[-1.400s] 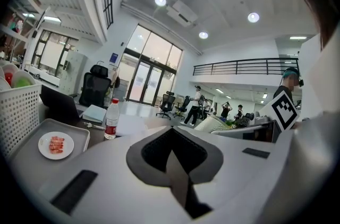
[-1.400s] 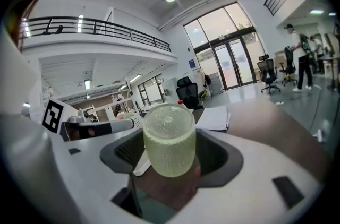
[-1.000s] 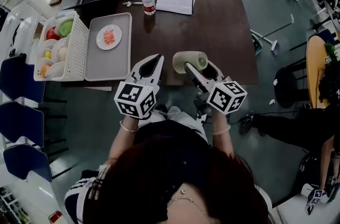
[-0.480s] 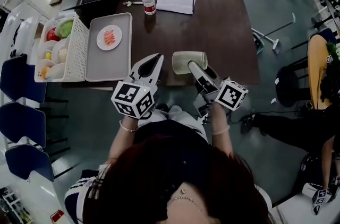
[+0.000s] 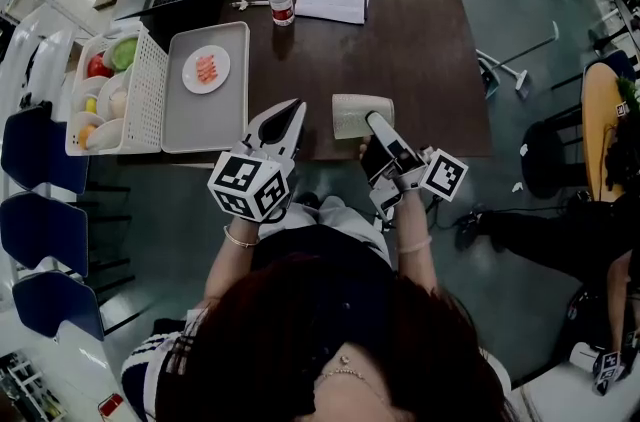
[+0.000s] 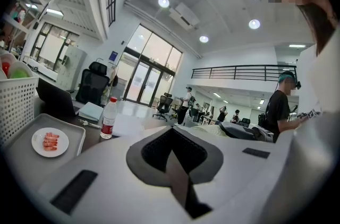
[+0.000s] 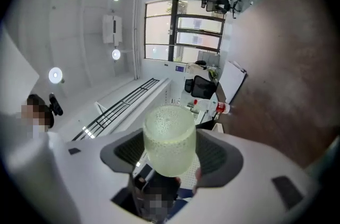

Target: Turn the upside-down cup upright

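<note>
Over the near edge of the dark brown table (image 5: 410, 50): pale green translucent dimpled cylindrical cup (image 5: 352, 115), turned on its side, clamped between the white right tongs (image 5: 372, 122). Beside it: white left tongs (image 5: 288, 110), grey ribbed pads pressed together, nothing between.

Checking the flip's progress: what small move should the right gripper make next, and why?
Probably roll the right gripper until the cup stands mouth up. Its jaws are shut on the cup, which is held sideways over the table near its edge, so it isn't upright yet.
</note>
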Demonstrator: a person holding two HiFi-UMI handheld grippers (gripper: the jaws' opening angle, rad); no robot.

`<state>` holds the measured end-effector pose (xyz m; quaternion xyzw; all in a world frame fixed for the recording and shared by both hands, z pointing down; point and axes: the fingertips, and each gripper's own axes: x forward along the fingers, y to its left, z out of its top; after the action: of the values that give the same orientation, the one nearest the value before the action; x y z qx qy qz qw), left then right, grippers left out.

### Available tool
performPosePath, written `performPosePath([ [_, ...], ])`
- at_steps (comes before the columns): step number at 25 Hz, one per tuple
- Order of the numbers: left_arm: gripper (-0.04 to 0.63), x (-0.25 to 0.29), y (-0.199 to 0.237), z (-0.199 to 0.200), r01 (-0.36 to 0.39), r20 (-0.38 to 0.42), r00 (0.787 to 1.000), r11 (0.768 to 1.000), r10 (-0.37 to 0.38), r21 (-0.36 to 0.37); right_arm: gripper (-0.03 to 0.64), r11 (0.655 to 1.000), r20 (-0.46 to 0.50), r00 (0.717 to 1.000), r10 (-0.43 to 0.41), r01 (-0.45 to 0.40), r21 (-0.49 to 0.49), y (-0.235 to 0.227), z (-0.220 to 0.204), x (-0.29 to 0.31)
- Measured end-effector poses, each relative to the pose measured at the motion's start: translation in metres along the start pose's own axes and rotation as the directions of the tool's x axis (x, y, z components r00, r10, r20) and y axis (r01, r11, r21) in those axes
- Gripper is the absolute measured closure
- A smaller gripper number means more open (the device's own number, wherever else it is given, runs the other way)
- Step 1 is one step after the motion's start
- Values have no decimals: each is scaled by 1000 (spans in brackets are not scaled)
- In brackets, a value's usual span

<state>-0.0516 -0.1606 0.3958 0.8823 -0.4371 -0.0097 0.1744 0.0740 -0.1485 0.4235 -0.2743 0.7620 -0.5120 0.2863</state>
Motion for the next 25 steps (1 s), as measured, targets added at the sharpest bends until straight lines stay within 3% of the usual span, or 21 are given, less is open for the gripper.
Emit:
performPosePath([
  [20,594,-7,-19,3,141,44,989,990,-141,4,302,983,0,994,110,-109,151,1,-4,-1],
  [25,557,-9,-17,7,154,60,986,988,-155,12,301,980,-4,993,121,-119,160,0,-5,-2],
])
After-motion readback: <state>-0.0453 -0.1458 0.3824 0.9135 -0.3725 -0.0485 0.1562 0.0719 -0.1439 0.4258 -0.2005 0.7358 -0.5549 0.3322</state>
